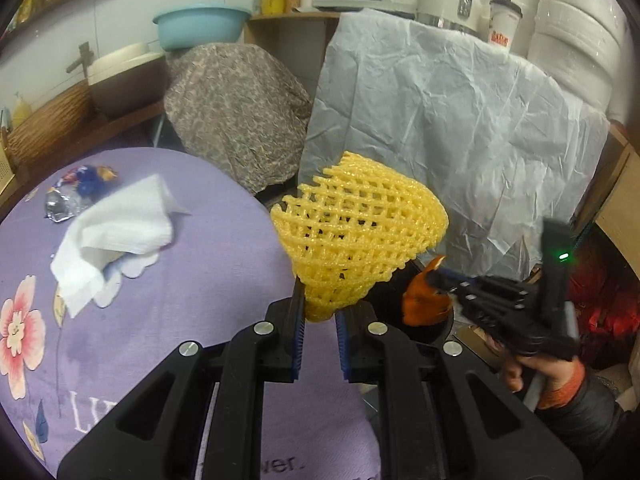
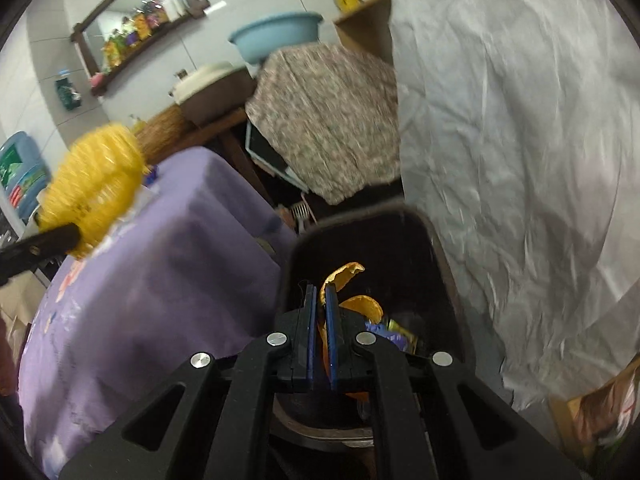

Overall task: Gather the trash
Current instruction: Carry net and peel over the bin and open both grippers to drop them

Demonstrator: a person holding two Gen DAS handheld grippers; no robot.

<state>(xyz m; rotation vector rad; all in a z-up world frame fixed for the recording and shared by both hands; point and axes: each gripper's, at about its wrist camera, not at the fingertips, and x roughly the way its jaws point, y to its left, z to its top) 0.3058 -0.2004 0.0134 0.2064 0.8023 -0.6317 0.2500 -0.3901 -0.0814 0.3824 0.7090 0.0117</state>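
I'm clamping the left gripper point(image 1: 320, 316) on the yellow foam net point(image 1: 356, 232), past the table's point(image 1: 180, 300) right edge. Right gripper point(image 2: 320, 304) is pinching orange peel point(image 2: 344, 276) over the bin point(image 2: 440, 280); I'm releasing only inside its rim.

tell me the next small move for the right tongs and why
Probably open the right tongs and let the orange peel drop. They are shut on the peel and sit right over the open dark bin, where other trash already lies, so a release should land it inside. The left tongs hold the yellow foam net beside the bin, next in line.
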